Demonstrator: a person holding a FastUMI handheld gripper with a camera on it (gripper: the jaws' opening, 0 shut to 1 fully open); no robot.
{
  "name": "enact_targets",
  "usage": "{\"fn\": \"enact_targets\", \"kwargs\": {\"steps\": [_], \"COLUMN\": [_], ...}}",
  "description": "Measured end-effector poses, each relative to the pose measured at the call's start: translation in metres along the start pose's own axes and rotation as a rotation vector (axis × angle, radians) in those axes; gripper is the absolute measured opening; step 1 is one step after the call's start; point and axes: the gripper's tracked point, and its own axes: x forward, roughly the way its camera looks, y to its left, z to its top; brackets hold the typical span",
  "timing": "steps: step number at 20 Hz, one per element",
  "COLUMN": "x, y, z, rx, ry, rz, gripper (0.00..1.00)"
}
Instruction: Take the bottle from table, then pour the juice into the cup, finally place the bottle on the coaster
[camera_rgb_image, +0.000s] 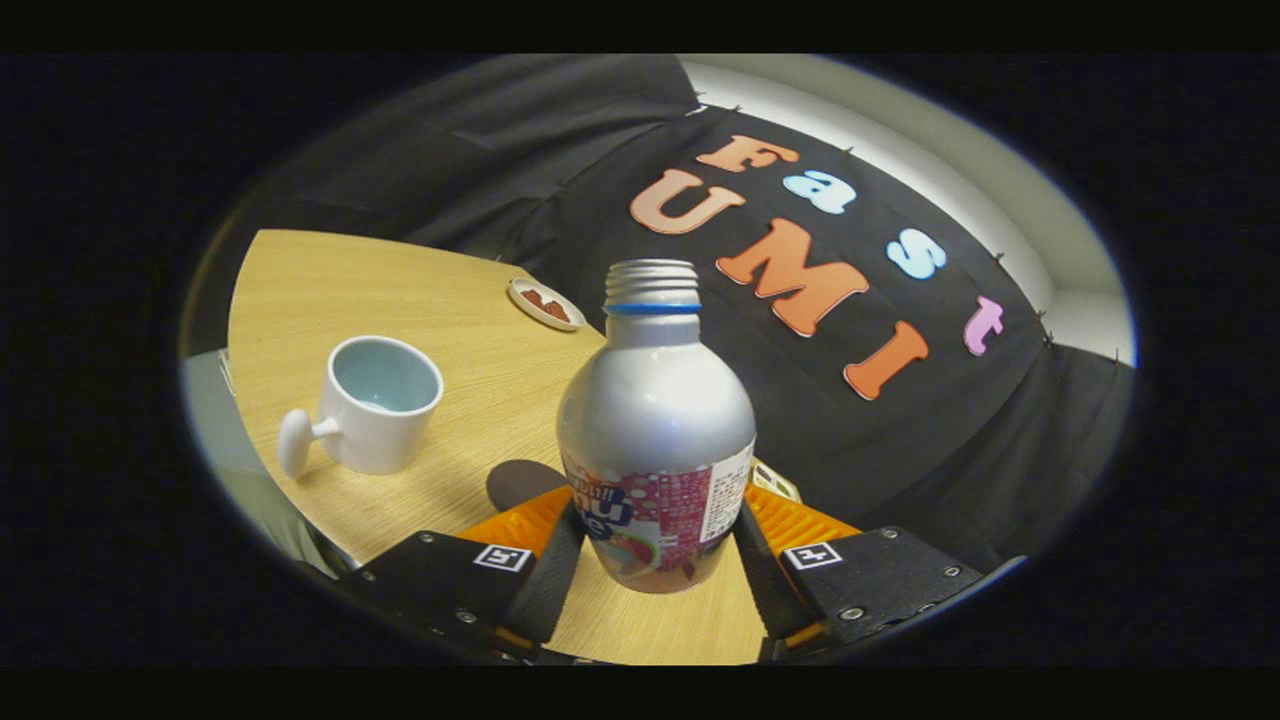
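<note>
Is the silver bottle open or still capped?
Open: the silver metal bottle, held between the fingers, shows bare neck threads and no cap.

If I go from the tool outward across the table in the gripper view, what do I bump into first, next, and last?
Tool, its fingers pressing both sides of the bottle → bottle between the fingers → white cup beyond them, off to one side → small dish with something reddish on it, at the table's far edge.
</note>
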Motion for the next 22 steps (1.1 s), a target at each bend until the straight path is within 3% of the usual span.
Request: {"fn": "enact_targets", "kwargs": {"steps": [22], "x": [0.028], "y": [0.017], "z": [0.018], "rx": [-0.551], "ry": [-0.010], "rz": [0.006], "gripper": [0.77]}}
